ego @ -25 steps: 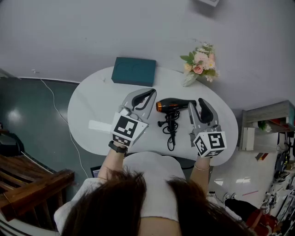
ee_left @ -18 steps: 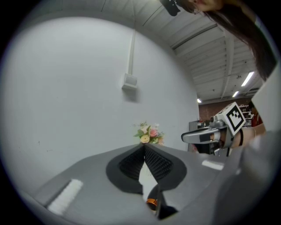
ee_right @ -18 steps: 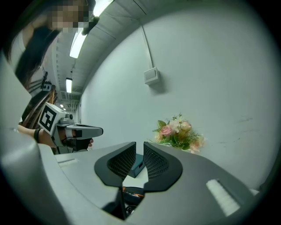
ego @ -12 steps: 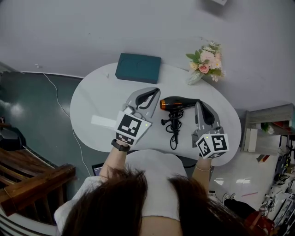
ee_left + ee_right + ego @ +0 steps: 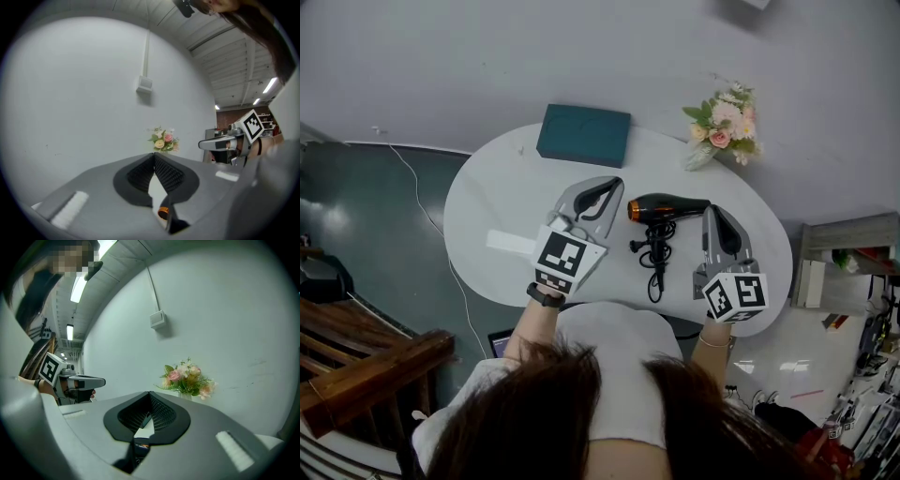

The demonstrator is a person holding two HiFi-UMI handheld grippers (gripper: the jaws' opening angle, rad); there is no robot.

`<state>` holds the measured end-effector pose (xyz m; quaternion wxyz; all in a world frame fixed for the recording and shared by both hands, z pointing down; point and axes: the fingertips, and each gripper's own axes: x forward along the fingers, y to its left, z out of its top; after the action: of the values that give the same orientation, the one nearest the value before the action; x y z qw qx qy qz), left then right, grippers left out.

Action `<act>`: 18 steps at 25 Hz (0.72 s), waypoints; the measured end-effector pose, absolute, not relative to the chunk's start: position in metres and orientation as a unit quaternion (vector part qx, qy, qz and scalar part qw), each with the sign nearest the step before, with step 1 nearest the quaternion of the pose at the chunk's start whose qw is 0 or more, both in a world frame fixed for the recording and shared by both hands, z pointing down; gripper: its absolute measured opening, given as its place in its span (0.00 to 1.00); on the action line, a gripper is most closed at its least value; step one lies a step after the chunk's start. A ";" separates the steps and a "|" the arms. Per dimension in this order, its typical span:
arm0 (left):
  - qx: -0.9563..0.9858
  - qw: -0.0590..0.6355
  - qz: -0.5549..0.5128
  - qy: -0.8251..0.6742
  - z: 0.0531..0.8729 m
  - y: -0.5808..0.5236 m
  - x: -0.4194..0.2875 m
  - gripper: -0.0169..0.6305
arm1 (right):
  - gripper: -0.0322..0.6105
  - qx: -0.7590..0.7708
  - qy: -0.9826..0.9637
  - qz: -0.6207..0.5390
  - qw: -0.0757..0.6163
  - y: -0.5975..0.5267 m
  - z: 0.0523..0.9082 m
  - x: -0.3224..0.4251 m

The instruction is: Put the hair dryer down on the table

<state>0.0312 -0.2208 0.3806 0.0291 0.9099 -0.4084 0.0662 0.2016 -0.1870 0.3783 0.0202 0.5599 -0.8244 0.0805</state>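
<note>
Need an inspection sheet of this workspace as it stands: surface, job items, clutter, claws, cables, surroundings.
Surface: white oval table, no spills seen.
Job's things: black hair dryer with orange ring, lying on the table between the claws.
Clutter: teal rectangular box at far edge; pink-and-white flower bouquet far right; flat white strip near left edge.
Grippers: left claw shut, empty; right claw shut, empty.
Cables: black dryer cord bundled on the table; thin white floor cable, left.
Surroundings: brown wooden bench lower left; shelving right.

No legible text or labels
</note>
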 end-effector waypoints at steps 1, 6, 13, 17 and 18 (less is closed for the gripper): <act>0.910 0.030 0.066 -0.409 0.381 -0.221 0.031 0.12 | 0.05 0.560 -0.824 0.080 0.021 -0.187 0.378 0.202; 0.909 0.030 0.066 -0.410 0.383 -0.222 0.029 0.12 | 0.05 0.565 -0.822 0.076 0.023 -0.189 0.378 0.204; 0.909 0.031 0.066 -0.411 0.383 -0.223 0.027 0.12 | 0.05 0.564 -0.822 0.076 0.026 -0.191 0.377 0.201; 0.908 0.031 0.065 -0.412 0.382 -0.224 0.024 0.12 | 0.05 0.563 -0.822 0.075 0.028 -0.191 0.378 0.199; 0.908 0.031 0.065 -0.412 0.382 -0.224 0.023 0.12 | 0.05 0.563 -0.822 0.075 0.028 -0.191 0.378 0.199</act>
<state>0.0235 -0.2237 0.3822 0.0315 0.9082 -0.4122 0.0652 0.1985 -0.1912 0.3777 0.0281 0.5635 -0.8223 0.0750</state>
